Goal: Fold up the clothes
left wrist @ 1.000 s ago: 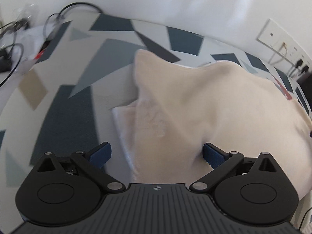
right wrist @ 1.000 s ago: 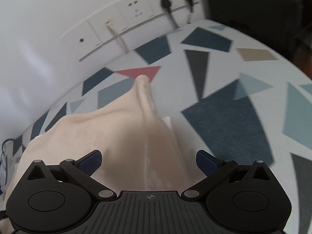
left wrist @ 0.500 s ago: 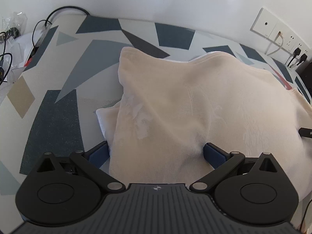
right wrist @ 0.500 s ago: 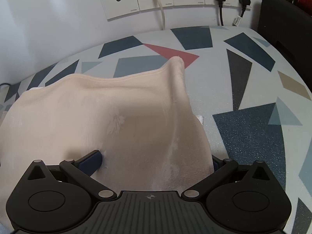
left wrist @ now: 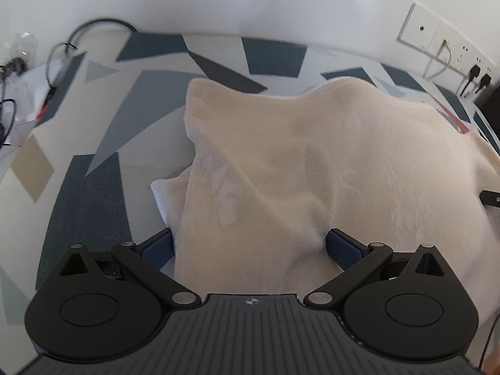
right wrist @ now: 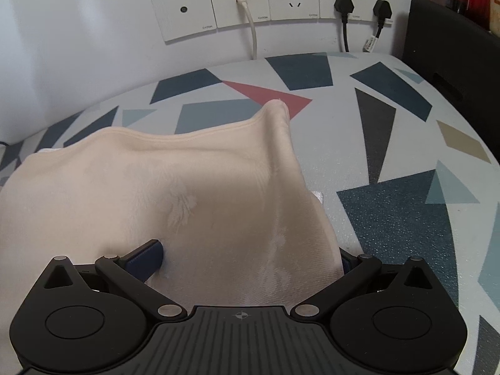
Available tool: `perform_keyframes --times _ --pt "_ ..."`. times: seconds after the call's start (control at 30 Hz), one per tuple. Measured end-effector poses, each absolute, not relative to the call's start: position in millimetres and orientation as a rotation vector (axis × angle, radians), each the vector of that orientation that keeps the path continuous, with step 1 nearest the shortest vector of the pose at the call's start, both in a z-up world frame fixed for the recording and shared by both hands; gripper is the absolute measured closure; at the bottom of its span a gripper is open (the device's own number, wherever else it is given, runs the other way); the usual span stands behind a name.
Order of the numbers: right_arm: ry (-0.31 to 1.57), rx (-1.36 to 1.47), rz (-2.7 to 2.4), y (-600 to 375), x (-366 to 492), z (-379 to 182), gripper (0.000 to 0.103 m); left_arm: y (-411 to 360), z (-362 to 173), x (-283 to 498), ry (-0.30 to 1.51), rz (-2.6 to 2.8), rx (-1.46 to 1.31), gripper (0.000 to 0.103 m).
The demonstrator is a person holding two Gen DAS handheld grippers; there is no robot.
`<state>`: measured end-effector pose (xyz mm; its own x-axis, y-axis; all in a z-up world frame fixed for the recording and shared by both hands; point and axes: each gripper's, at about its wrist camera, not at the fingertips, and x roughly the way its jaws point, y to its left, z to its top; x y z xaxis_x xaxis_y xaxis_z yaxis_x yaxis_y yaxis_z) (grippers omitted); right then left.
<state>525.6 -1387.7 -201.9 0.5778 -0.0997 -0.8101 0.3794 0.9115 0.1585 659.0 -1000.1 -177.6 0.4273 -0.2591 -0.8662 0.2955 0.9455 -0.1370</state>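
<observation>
A cream fleece garment [left wrist: 312,162] lies heaped on the patterned table [left wrist: 93,187], with a white layer [left wrist: 164,193] showing under its left edge. My left gripper [left wrist: 250,240] is open, its blue fingers wide apart and the cloth bulging up between them. In the right wrist view the same garment [right wrist: 172,187] has one corner peaked toward the wall. My right gripper [right wrist: 250,254] is open too, with cloth filling the gap and covering most of its right finger. Neither pair of pads presses on the fabric. A black part of the right gripper [left wrist: 490,197] pokes in at the garment's far right.
Wall sockets [right wrist: 297,0] with two black plugs and a white cable sit behind the table. A black box [right wrist: 443,47] stands at the right rear. Loose cables and clear plastic [left wrist: 18,93] lie at the table's left end. Patterned tabletop [right wrist: 390,218] shows right of the garment.
The right wrist view has swung round to face the sockets squarely. The garment now fills the space between both pairs of fingers. Both grippers stay wide apart.
</observation>
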Motion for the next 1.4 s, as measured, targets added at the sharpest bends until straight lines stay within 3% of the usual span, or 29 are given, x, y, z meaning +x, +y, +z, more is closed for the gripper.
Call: perform_keyframes --times 0.23,0.6,0.87,1.07,1.23,1.3,1.33,1.37,1.4 --pt "0.870 0.491 -0.337 -1410 516 -199 0.001 -991 -179 658 1.089 -0.364 0.024 0.000" --pt "0.937 0.293 -0.200 -1371 534 -200 0.001 -1029 -180 652 1.062 -0.328 0.029 0.003" --pt "0.915 0.369 -0.243 -1392 530 -197 0.005 -1016 -178 654 1.076 -0.337 0.022 0.000" --pt "0.882 0.380 -0.276 -1403 524 -198 0.004 -977 -177 645 1.056 -0.279 -0.089 0.000" --pt "0.909 0.349 -0.292 -1397 531 -204 0.001 -991 -179 652 1.049 -0.279 -0.048 0.000" --pt "0.916 0.332 -0.274 -1393 535 -205 0.001 -997 -178 656 1.047 -0.308 -0.065 0.002" --pt "0.917 0.324 -0.259 -1391 536 -205 0.002 -1001 -177 657 1.047 -0.325 -0.071 0.009" --pt "0.918 0.310 -0.242 -1388 538 -204 0.004 -1006 -175 658 1.048 -0.339 -0.070 0.026" --pt "0.915 0.297 -0.227 -1385 539 -204 0.013 -1010 -173 658 1.052 -0.353 -0.070 0.033"
